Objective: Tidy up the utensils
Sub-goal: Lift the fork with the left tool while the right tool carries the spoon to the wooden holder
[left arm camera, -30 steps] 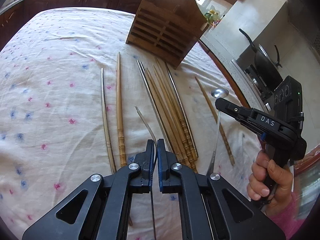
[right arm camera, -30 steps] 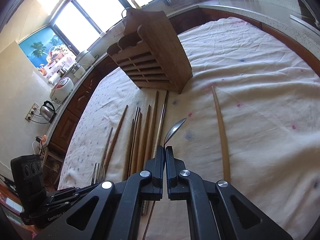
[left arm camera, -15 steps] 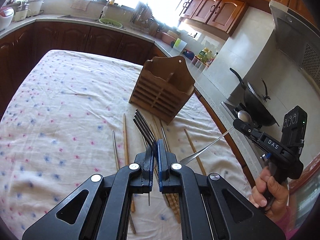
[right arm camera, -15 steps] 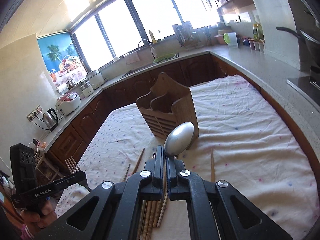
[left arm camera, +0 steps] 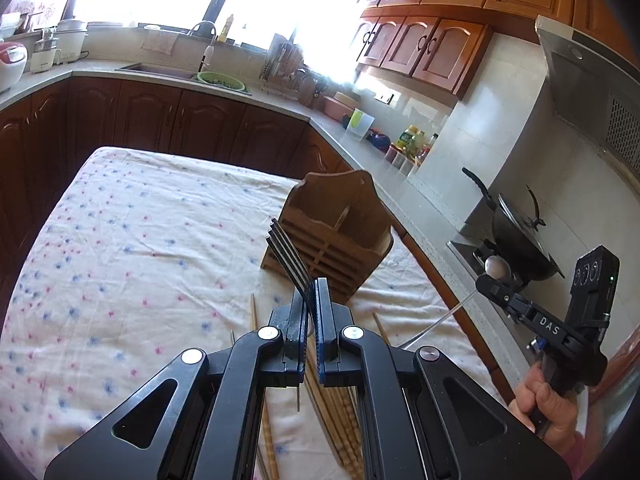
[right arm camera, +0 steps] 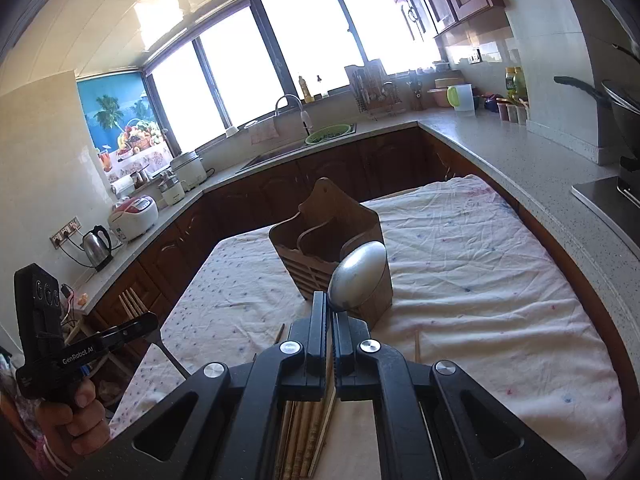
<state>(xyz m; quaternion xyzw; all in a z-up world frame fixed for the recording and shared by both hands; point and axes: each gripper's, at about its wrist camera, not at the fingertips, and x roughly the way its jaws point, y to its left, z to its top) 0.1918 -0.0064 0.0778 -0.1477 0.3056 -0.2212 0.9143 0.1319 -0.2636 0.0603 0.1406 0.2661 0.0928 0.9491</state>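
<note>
My left gripper [left arm camera: 311,292] is shut on a metal fork [left arm camera: 286,252], tines up, raised above the table in front of the wooden utensil holder [left arm camera: 336,232]. My right gripper [right arm camera: 330,312] is shut on a metal spoon [right arm camera: 358,276], bowl up, held before the same holder [right arm camera: 332,240]. The right gripper also shows at the right of the left wrist view [left arm camera: 486,280], the left gripper at the left of the right wrist view [right arm camera: 150,322]. Wooden chopsticks [left arm camera: 336,408] lie on the cloth below both grippers, mostly hidden.
The table has a white floral cloth [left arm camera: 120,260]. Dark cabinets and a countertop [right arm camera: 500,148] wrap around it. A wok on a stove [left arm camera: 516,236] stands to the right. A sink with a green basket [left arm camera: 222,80] is at the back.
Both grippers have lifted their utensils off the cloth and risen well above the table, tilting level so that the kitchen comes into view. The fork and spoon now point upward.
</note>
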